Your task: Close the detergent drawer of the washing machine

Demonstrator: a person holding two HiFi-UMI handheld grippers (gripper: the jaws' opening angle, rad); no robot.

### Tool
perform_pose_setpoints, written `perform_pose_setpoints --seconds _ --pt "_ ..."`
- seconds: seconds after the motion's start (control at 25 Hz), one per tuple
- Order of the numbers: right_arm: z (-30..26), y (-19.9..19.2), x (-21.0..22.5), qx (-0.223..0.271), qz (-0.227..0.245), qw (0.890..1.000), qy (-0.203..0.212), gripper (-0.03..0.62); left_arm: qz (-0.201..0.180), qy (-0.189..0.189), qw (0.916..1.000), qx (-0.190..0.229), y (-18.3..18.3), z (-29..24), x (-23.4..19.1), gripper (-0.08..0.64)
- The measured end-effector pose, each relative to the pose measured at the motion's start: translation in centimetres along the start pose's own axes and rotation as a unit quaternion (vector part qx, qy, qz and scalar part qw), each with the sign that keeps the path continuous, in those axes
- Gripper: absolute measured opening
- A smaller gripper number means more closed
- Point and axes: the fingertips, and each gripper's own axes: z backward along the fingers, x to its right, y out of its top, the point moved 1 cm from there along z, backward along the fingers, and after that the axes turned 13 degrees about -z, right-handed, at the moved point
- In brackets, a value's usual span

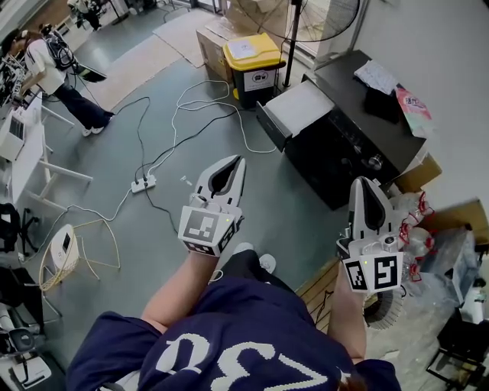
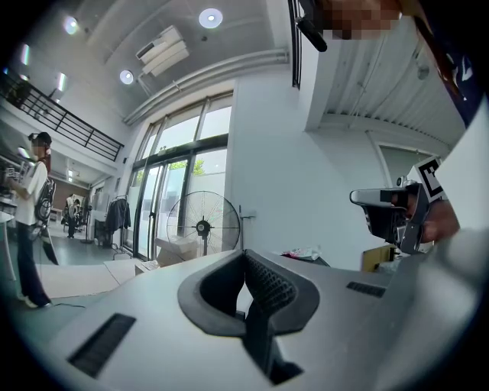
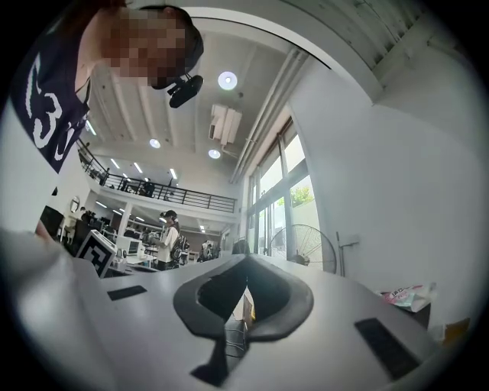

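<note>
Detergent drawer (image 1: 298,111) juts open from washing machine (image 1: 359,149). Left gripper (image 1: 235,163) and right gripper (image 1: 365,183), both closed and empty, hover well short of it.

Ahead of the right gripper (image 1: 365,183), the inside of the drawer (image 1: 296,109) is too pale to make out compartments, the print on the packet (image 1: 412,111) atop the washer (image 1: 332,164) is too small to read, and the fan (image 1: 321,19) beyond is cut off by the top edge.
</note>
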Motion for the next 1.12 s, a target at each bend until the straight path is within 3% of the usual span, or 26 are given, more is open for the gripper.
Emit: perform_pose_setpoints --seconds 0.52,1.12 --pt "-2.8 -1.2 2.7 -0.004 -0.009 1.0 -0.016 0.015 0.0 -0.013 0.9999 -0.002 -0.8 -4.7 -1.0 0.02" --pt "-13.5 -0.8 12.7 0.011 0.007 0.996 -0.085 0.015 0.002 -0.082 0.9961 0.031 0.2 -23.3 -3.7 0.02"
